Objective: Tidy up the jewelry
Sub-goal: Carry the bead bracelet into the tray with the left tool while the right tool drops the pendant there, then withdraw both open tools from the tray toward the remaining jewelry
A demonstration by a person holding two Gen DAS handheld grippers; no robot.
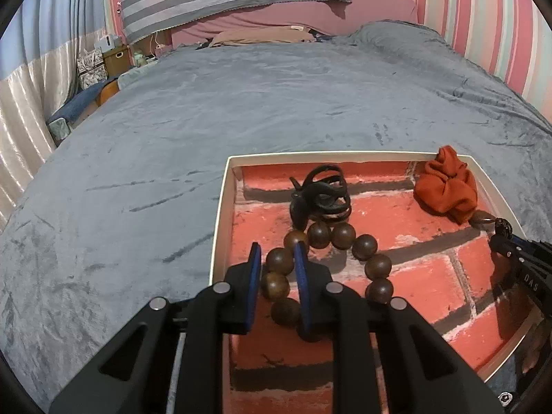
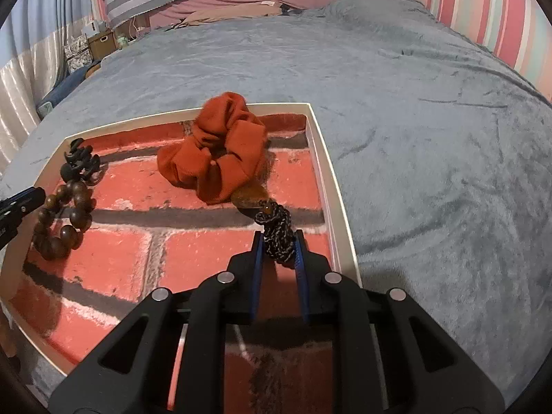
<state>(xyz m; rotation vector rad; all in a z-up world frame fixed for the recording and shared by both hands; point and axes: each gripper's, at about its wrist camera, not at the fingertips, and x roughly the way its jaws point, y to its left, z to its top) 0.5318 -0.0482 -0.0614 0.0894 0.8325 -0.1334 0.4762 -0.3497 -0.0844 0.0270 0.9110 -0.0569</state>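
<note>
Inside tray (image 2: 339,193) — scrunchie (image 2: 220,151), claw clip (image 1: 321,193) (black), beads (image 1: 345,258).

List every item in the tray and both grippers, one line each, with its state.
Tray: on the bed, lidless.
Bead bracelet: flat in tray, left side between blue fingers.
Hair claw: in tray, touching bracelet.
Scrunchie: bunched, against far wall.
Braided cord: pinched, amber stone at its end.
Left gripper: around bracelet beads.
Right gripper: shut on cord.

The hand-held gripper (image 2: 278,238) perhaps hides the braided cord's (image 2: 276,231) end.
</note>
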